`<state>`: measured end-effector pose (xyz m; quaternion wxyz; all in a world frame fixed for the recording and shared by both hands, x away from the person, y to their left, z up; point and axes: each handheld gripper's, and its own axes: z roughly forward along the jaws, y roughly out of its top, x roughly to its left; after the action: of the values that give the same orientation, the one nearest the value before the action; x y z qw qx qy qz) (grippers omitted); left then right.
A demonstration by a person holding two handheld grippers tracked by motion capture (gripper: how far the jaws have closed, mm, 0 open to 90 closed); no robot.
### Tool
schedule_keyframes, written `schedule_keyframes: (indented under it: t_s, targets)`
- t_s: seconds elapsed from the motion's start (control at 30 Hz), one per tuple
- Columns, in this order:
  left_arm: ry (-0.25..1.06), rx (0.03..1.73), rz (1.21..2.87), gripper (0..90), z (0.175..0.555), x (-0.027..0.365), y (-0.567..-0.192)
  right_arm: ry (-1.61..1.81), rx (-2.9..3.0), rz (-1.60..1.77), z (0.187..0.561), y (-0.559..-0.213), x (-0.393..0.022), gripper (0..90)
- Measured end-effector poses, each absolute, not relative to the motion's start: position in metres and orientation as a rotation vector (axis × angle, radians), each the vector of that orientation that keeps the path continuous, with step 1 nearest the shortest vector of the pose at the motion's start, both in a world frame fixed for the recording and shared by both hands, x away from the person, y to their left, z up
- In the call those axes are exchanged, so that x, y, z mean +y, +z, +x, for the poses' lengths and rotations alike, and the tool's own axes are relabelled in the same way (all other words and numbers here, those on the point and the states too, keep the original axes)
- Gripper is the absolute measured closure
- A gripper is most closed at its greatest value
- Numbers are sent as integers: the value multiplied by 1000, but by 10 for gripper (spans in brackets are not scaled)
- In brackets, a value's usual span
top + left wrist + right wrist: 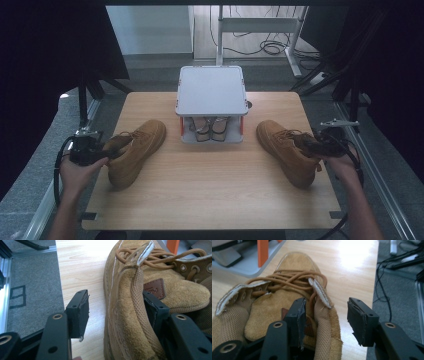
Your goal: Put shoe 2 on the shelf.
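Two tan suede boots lie on the desk (210, 200), one to either side of a grey two-tier rack (212, 90) at the middle rear. The left boot (136, 150) and the right boot (290, 150) are angled with toes toward the rack and collars toward the person's hands, which would suit lifting them by the collar and moving them to the rack; that is a judgement from the layout. On the rack's lower shelf lie dark items that cannot be identified. The left hand-held gripper (115, 312) straddles the outer collar wall of the left boot: one jaw sits inside the opening beside the tongue and its brown label (154, 288), the other stands outside over the bare desk with a clear gap to the suede. Its jaws are fairly wide and not pressing; the boot is between them but not clamped. The right hand-held gripper (325, 320) likewise brackets the right boot's outer collar wall, one jaw inside against the tongue, the other outside and apart from the padded edge. It too is wide, with no grip established. Both boots rest with soles on the desk, laces (292, 278) tied loosely.
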<state>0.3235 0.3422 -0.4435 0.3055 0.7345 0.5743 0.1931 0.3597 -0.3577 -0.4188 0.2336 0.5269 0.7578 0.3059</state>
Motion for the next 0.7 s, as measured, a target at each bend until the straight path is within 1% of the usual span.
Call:
schedule_keyframes:
  t_s: [0.23,0.43,0.53,0.7]
  targets:
    - [507,1529,1939,463,323,341,-444,749,2151,1482,366,-417,-354,573]
    - [461,1538,1943,501,326,341,-444,725,2180,1534,369,-418,-353,651]
    - [457,1525,1939,551,326,340,-444,714,2185,1555,370,-418,-353,681]
    - [414,1526,1936,613,327,340,-444,714,2172,1580,370,-419,-353,720]
